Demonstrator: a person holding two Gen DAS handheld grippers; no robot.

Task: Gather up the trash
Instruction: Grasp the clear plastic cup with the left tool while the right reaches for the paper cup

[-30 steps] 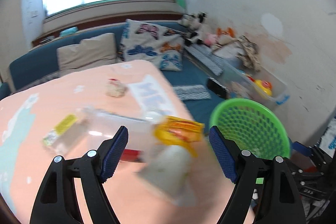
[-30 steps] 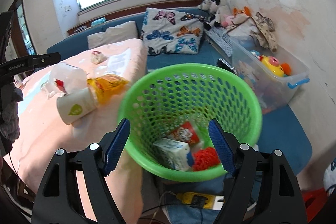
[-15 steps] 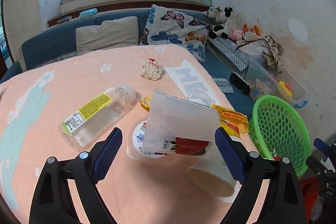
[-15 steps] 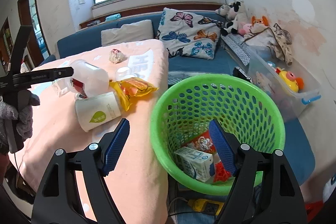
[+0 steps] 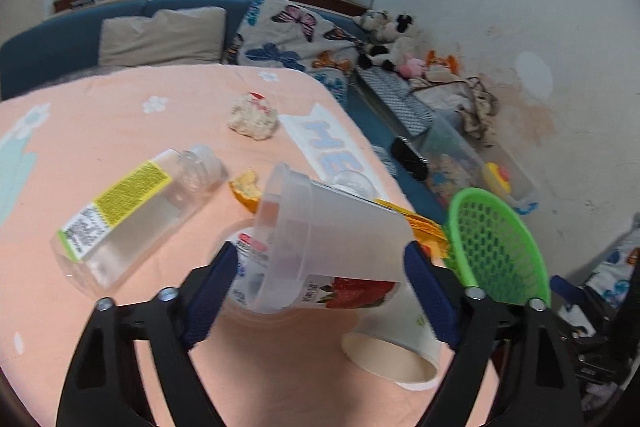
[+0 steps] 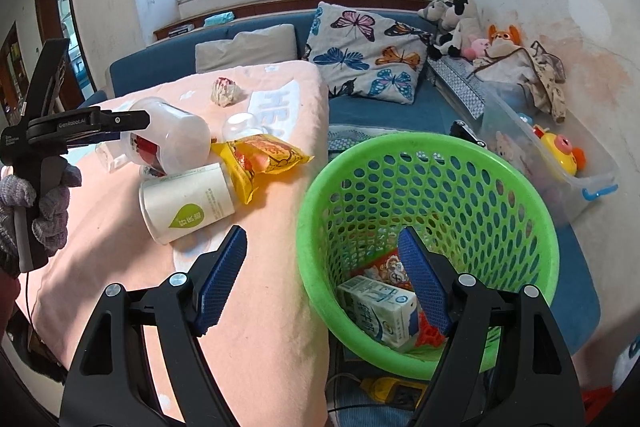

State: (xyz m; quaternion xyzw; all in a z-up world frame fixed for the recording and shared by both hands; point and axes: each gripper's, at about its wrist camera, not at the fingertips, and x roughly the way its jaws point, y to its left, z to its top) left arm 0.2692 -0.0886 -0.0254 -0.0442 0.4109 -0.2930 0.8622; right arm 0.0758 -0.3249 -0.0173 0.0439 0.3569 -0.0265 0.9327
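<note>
The clear cup (image 5: 320, 247) lies tipped on its side on the pink table (image 5: 100, 131), between the pads of the left gripper (image 5: 316, 287), whose jaws have just been closing and sit at its walls; a firm pinch I cannot confirm. Just beside it: a paper cup (image 5: 394, 355), a yellow wrapper (image 6: 260, 159), a clear bottle (image 5: 128, 211), and a crumpled wad (image 5: 253, 115) farther off. The right gripper (image 6: 322, 283) hangs spread and empty over the rim of the green basket (image 6: 460, 187), which holds a carton (image 6: 380, 311).
</note>
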